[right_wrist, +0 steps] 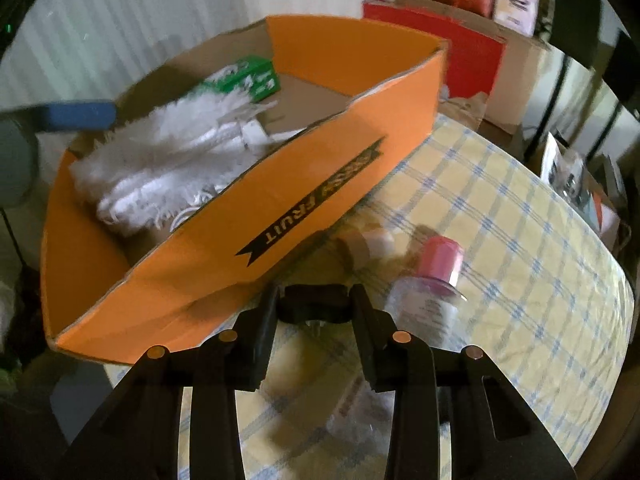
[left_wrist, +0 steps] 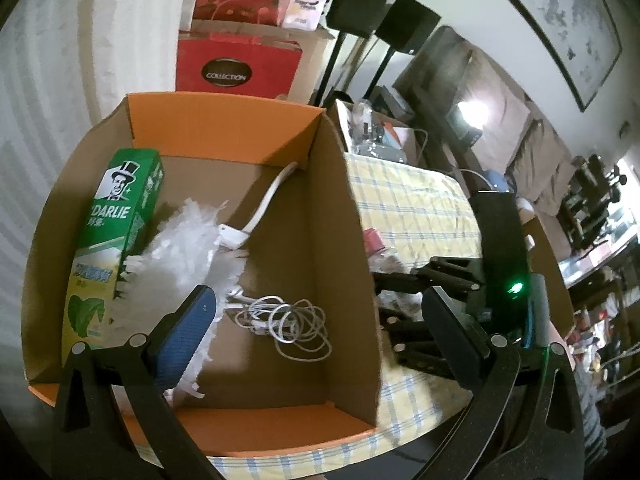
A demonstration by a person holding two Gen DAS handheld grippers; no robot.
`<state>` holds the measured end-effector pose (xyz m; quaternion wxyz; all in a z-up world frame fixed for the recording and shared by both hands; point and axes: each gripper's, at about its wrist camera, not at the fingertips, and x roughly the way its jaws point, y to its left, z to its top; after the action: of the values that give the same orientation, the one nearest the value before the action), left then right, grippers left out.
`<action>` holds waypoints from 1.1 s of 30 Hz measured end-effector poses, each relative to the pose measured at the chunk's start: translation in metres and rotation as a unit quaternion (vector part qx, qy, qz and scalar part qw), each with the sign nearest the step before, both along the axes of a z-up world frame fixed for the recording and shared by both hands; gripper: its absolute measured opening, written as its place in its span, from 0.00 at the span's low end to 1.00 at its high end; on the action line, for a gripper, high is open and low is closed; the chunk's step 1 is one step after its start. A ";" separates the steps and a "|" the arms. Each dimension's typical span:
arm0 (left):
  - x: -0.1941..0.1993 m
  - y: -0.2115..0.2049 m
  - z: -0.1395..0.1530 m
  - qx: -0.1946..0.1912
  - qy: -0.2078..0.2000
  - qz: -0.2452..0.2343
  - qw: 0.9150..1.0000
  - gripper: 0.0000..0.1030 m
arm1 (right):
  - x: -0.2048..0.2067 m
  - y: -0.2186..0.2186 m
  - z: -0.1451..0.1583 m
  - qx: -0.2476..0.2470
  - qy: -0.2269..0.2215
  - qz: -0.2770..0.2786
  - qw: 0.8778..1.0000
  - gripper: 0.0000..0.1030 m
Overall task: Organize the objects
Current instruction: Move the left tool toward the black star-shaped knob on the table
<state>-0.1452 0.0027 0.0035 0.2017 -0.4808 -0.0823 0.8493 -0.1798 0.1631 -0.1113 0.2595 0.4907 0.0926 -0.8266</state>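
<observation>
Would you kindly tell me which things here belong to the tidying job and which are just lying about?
Job: box, toothpaste, duster, cable, pink-capped bottle, black item in right tongs.
Lying about: red bags, speakers, picture.

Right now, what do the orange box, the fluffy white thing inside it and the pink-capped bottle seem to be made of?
The orange box looks like cardboard: brown, matte inner walls, raw cut edges, smooth printed outside. The fluffy white duster seems made of soft synthetic fibre strips with a glossy white plastic handle. The bottle looks like clear plastic with a shiny pink plastic cap, though glass can't be excluded.
</observation>
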 end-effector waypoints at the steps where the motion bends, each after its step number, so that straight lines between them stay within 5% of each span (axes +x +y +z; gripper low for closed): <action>1: 0.001 0.003 0.001 0.000 0.001 -0.003 1.000 1.00 | 0.002 0.005 0.004 -0.005 0.002 -0.007 1.000 0.35; 12: 0.007 0.063 0.014 -0.023 0.013 -0.065 0.998 1.00 | 0.039 0.085 0.054 -0.030 0.021 -0.129 0.991 0.35; 20: 0.006 0.110 0.005 -0.048 0.000 -0.099 0.994 1.00 | 0.058 0.142 0.062 -0.043 0.014 -0.202 0.978 0.35; 33: 0.000 0.202 -0.032 -0.189 0.001 -0.214 0.958 0.90 | 0.083 0.195 0.066 -0.080 0.008 -0.268 0.960 0.35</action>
<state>-0.1449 0.2046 -0.0289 0.2842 -0.5156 0.1849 0.7869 -0.0968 0.3584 -0.0453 0.0667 0.4683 -0.1068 -0.8745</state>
